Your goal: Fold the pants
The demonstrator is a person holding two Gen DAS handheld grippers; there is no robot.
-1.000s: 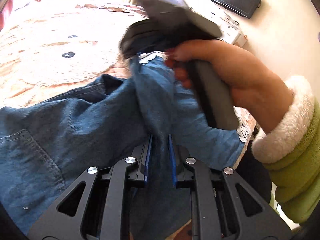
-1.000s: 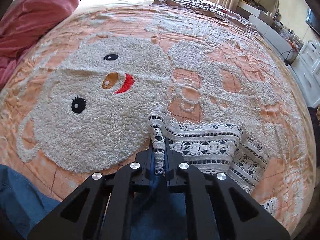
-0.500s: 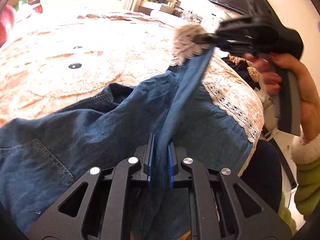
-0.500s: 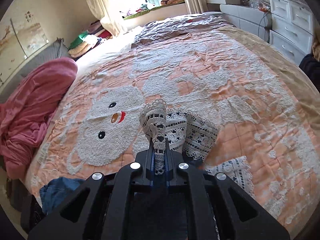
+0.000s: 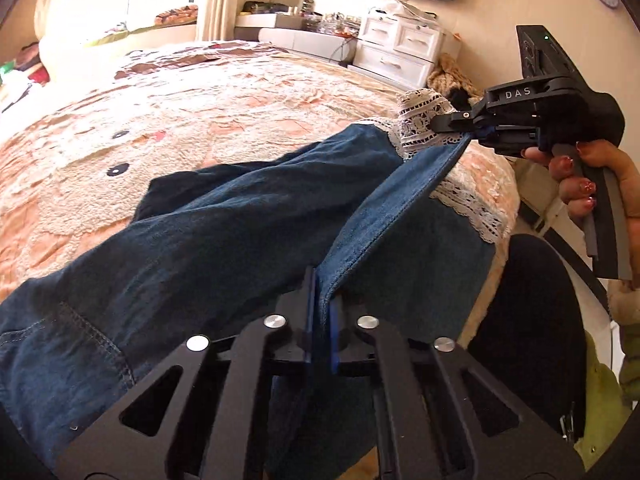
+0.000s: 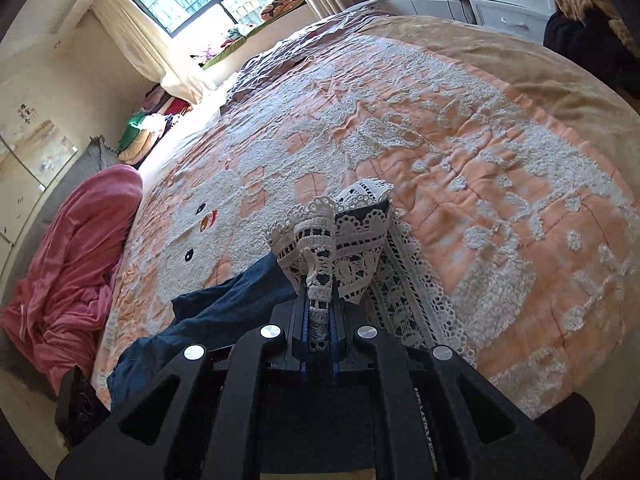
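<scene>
left gripper [image 5: 321, 320] fingers clamped on pants [image 5: 224, 232]; right gripper [image 6: 320, 330] fingers clamped on lace hem [image 6: 336, 240].

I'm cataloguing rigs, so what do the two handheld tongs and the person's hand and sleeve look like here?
Both are matte black plastic tongs with cut-out triangular arms, silver bolt heads and blue pads. The right tongs bear white "DAS" lettering, a green light and a grey trigger grip. The hand has red-painted nails; the sleeve is lime-green.

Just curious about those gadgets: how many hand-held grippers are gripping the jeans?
2. The left hand-held gripper pinches the jeans along a denim edge; the right hand-held gripper clamps the lace hem.
</scene>
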